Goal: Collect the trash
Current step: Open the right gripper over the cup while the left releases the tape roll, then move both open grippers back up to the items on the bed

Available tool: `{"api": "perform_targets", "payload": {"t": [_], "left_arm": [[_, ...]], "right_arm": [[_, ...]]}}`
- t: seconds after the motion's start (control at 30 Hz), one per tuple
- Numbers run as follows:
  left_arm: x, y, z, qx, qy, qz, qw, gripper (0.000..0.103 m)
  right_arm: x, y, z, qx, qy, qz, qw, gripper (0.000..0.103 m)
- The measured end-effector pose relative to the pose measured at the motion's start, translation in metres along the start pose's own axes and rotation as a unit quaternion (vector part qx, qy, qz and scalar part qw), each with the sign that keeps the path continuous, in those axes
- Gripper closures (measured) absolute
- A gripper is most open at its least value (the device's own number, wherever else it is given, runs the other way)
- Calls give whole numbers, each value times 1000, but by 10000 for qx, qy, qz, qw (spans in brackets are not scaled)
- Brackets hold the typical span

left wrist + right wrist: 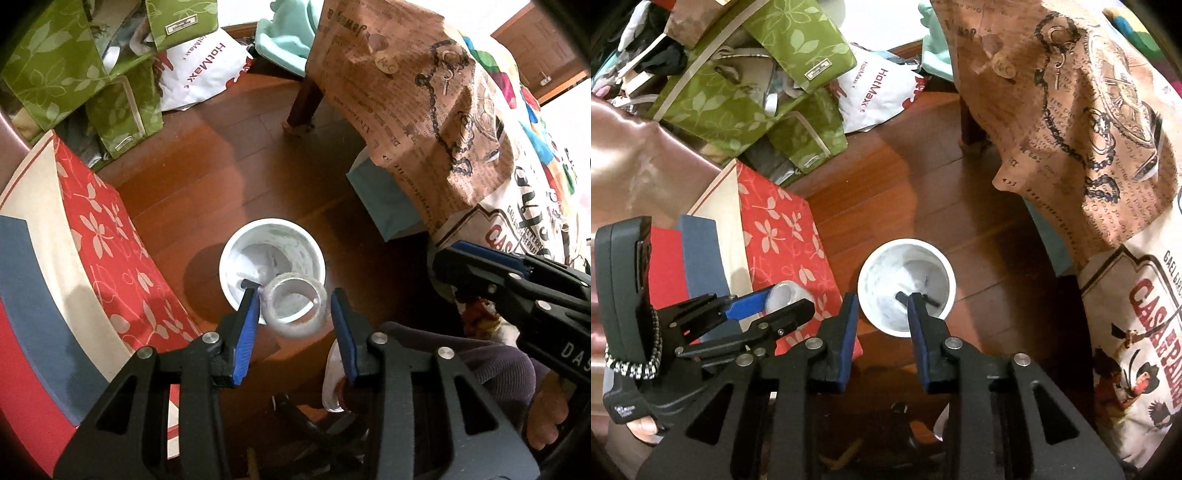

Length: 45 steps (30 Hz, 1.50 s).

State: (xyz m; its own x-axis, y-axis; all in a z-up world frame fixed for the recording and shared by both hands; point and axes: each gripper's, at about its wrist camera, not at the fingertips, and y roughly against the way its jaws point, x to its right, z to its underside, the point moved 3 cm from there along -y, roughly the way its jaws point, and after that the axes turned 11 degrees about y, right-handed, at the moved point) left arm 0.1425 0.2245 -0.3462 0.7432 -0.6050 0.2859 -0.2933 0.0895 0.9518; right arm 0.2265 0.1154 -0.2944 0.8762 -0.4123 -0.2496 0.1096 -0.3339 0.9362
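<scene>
Left wrist view, from the left edge: red floral bag lying along the frame's left side, green leaf-print boxes stacked above it in the upper left, white plastic bag just right of those. Centre of frame: white bin standing upright on the wooden floor, mouth facing the lens. Low centre: left gripper with its blue pads spread wide, translucent tape ring blurred between them, overlapping the bin's near rim. Looks to be touching the left pad and very close to the right one; pinched or loose, cannot tell. Further right: dark table leg at upper centre, brown printed cloth draped down the upper right, teal paper bag beneath its hem. Right edge: right gripper seen side-on, reaching in towards the centre.

Right wrist view, from the left edge: left gripper in the lower left, tape ring showing pale between its two fingers, in front of the red floral bag. Green leaf-print boxes across the upper left. Low centre: right gripper with jaws apart and bare, right fingertip overlapping the near rim of the white bin. Right side: brown printed cloth hanging down.
</scene>
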Motion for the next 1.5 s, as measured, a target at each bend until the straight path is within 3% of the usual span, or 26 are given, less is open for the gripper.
{"api": "perform_targets", "payload": {"t": [0.27, 0.5, 0.7, 1.03, 1.5], "left_arm": [[9, 21, 5, 228, -127, -36, 9997, 59], [25, 75, 10, 846, -225, 54, 9961, 59], [48, 130, 21, 1444, -439, 214, 9883, 59], [99, 220, 57, 2428, -904, 545, 9643, 59], [201, 300, 112, 3506, -1703, 964, 9159, 59]], "right_arm": [[-5, 23, 6, 177, 191, 156, 9995, 78], [-15, 67, 14, 606, 359, 231, 9973, 78], [-23, 119, 24, 1170, 489, 426, 9910, 78], [-31, 203, 57, 2083, 567, 688, 9740, 78], [-4, 330, 111, 3435, 432, 1564, 9250, 78]]}}
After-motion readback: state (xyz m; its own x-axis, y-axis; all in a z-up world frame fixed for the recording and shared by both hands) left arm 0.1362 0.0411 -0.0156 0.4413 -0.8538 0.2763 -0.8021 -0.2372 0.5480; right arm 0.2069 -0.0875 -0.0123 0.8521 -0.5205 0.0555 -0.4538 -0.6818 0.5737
